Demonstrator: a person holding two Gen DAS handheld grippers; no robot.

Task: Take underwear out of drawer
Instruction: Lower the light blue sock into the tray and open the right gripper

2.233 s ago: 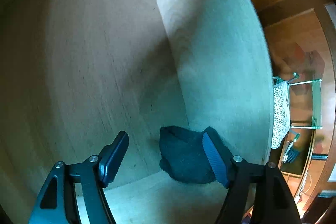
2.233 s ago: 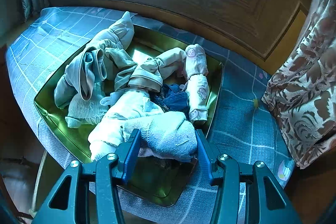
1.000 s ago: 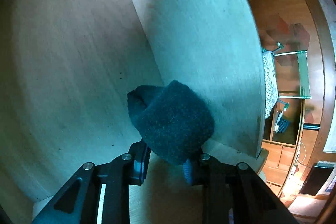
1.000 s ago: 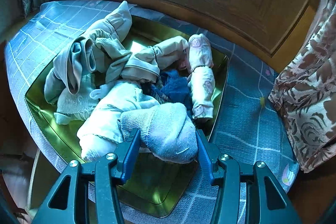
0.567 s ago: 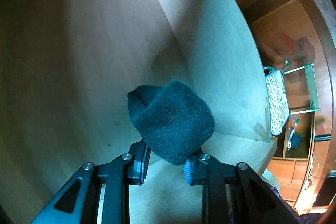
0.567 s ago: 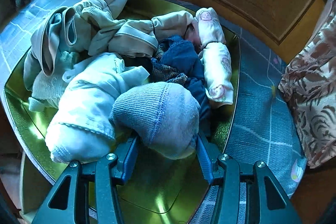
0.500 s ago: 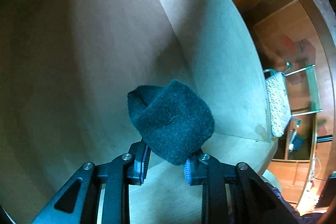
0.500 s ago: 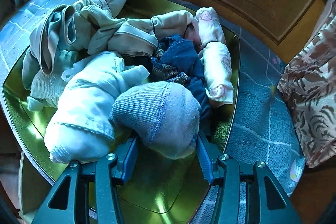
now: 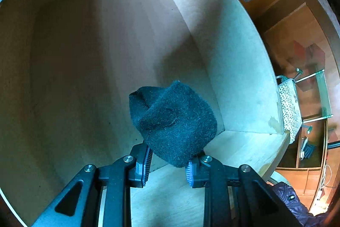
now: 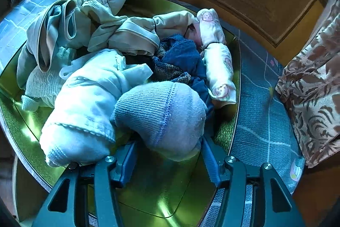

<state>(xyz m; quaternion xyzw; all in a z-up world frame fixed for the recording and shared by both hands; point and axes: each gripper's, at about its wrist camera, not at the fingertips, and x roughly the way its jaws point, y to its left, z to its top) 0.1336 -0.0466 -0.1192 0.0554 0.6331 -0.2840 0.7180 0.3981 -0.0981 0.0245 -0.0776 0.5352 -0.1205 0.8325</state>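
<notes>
Above the bare wooden floor of an open drawer (image 9: pixel 89 61), the left gripper (image 9: pixel 167 165) pinches a rolled dark-green piece of underwear (image 9: pixel 173 122) between its narrowly set pads, the bundle bulging out ahead of the fingertips and hanging clear of the drawer's pale side wall (image 9: pixel 229 61). Beyond the drawer's edge, wooden furniture and a patterned cloth (image 9: pixel 290 107) show at the right of the left wrist view. Over a green metal tray (image 10: pixel 161 195) resting on a blue checked cover (image 10: pixel 261 120), the right gripper (image 10: pixel 167 160) has its jaws opening around a rolled light-blue knit piece (image 10: pixel 163 116), which sits between the fingers and lies against the heap; the left finger stands just off it, while contact on the right side cannot be told. The tray holds a pile of other garments: beige ones (image 10: pixel 85 22) at the back, a white one (image 10: pixel 85 103) at the left, a dark-blue one (image 10: pixel 182 56) in the middle and a pink-printed roll (image 10: pixel 218 69) at the right. A brown floral curtain (image 10: pixel 314 95) hangs at the far right.
</notes>
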